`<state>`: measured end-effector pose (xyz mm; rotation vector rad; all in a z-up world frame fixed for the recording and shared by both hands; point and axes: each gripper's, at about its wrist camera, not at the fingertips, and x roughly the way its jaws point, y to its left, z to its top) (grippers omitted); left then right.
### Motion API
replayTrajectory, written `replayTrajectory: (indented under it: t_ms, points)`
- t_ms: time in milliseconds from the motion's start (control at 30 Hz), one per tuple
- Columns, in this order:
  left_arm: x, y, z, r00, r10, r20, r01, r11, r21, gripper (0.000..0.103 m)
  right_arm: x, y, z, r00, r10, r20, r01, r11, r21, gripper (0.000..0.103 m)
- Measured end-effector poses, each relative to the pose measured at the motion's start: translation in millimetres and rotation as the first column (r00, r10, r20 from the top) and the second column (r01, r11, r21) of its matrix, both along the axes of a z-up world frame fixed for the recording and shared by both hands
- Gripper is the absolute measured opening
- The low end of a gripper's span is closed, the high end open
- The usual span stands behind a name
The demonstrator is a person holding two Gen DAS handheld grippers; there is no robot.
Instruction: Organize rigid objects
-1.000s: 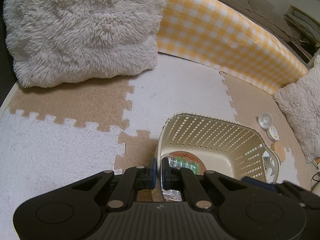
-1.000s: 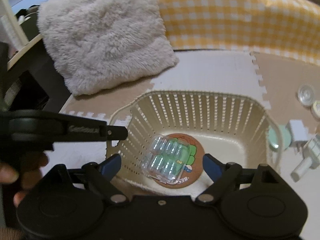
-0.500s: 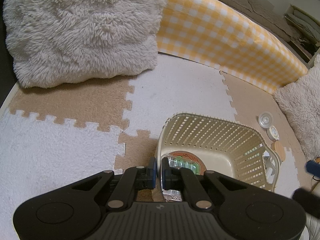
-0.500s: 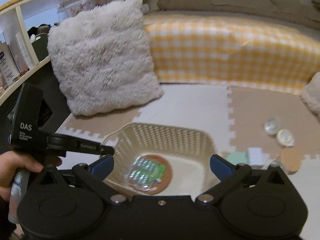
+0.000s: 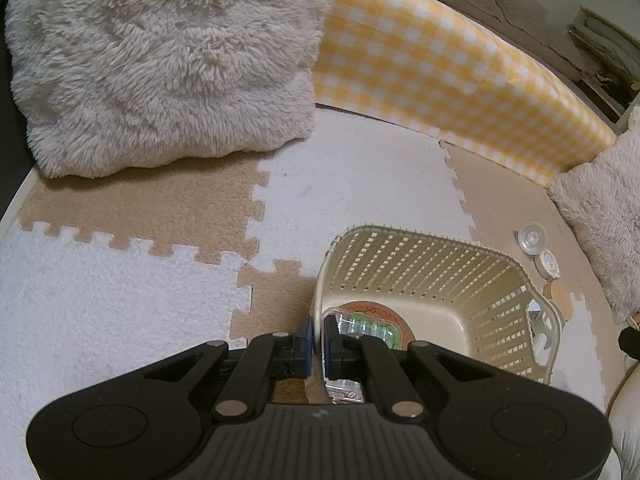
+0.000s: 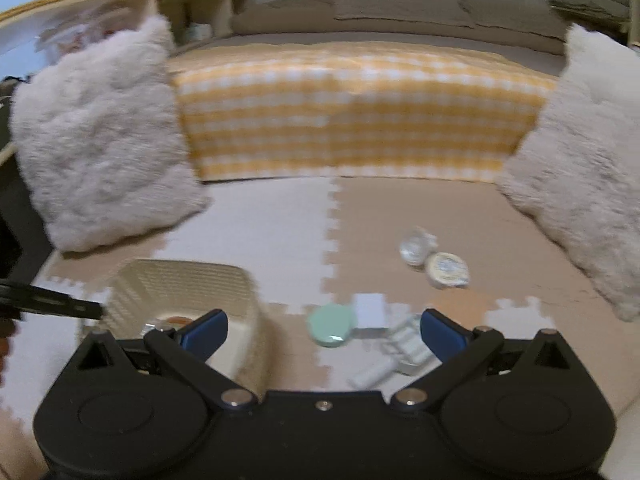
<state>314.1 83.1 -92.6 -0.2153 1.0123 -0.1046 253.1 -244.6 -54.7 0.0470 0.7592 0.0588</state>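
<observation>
Two grippers show, one in each wrist view. Nearest in the left wrist view, the left gripper is clenched on the near rim of the cream slatted basket, one blue pad outside the wall and one inside. On the basket's floor just beyond the pads lies a clear blister pack on top of a round brown-edged coaster. The basket stands on the puzzle-mat floor of white and tan tiles. In the right wrist view, which is blurred, the right gripper is released, its jaws spread as wide as they go with nothing pressed between the blue pads. Just past its fingers, loose on the mat, lie a mint-green round disc, a small white block touching it, and a cluster of white plastic pieces whose shapes cannot be made out. The basket sits to the left of these — well clear of the open jaws — with the left gripper's black finger reaching its rim from the left edge. Further out on a tan tile rest a clear round lid and a cream round tin, touching each other. Beyond, two fluffy grey cushions lean at either side against a yellow-and-white checked barrier.
</observation>
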Motion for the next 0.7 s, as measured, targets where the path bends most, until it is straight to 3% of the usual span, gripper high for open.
replayTrajectory:
  t_ms: [200,700]
  points:
    - [0.2,-0.1,0.4,1.000,-0.004,-0.001,0.004,1.000,0.008,0.005,7.1,-35.5,-36.6,0.990,-0.126,-0.059,0.128,0.991,0.044,0.103]
    - [-0.9,-3.0,0.7,1.000,-0.018,0.007,0.017,0.999,0.034,0.005,37.0,-57.3,-86.7,0.948,-0.247,-0.200,0.295,0.917,0.268,0.101]
